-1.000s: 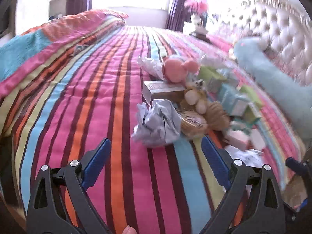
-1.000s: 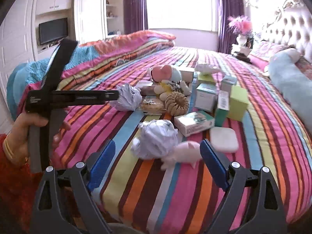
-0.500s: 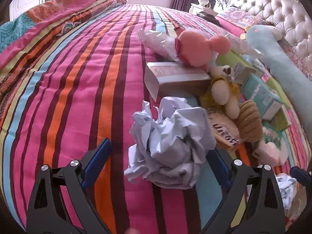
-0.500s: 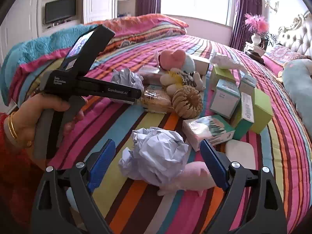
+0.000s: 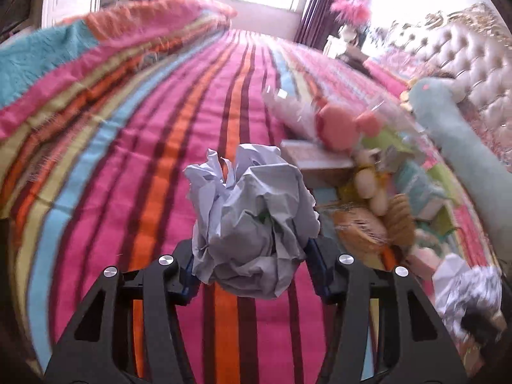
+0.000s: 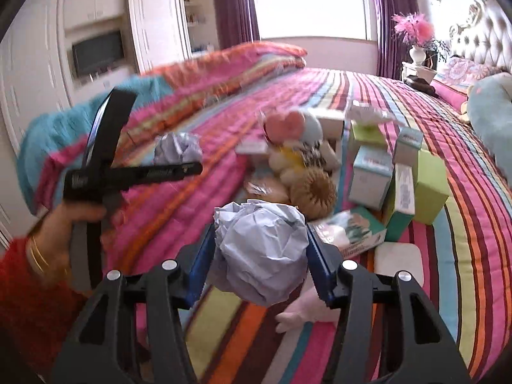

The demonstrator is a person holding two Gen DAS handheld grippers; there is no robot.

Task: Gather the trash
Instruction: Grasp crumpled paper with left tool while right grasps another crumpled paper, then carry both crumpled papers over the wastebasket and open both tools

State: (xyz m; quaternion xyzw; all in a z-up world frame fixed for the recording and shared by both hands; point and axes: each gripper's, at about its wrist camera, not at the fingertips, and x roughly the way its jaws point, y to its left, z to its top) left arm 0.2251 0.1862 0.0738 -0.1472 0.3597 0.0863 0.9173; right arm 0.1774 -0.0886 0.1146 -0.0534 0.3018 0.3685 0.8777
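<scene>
My left gripper (image 5: 252, 262) is shut on a crumpled white paper ball (image 5: 252, 220) and holds it above the striped bedspread (image 5: 128, 147). My right gripper (image 6: 260, 265) is shut on a second crumpled paper ball (image 6: 262, 252), lifted over the bed. In the right wrist view the left gripper (image 6: 192, 168) shows at the left with its paper ball (image 6: 177, 148), held by a hand in a red sleeve. In the left wrist view the right gripper's paper ball (image 5: 464, 291) shows at the lower right.
A pile sits mid-bed: a pink plush toy (image 6: 288, 124), a small yellow plush (image 6: 288, 160), a round woven item (image 6: 315, 192), a wrapped snack (image 5: 358, 227), several small cartons (image 6: 371, 176), a green box (image 6: 428, 185), a white pad (image 6: 398, 264). A light blue plush (image 5: 473, 166) lies by the tufted headboard (image 5: 464, 64).
Both grippers closed on the paper balls that lay between their open jaws. Both balls have come up off the bedspread.
</scene>
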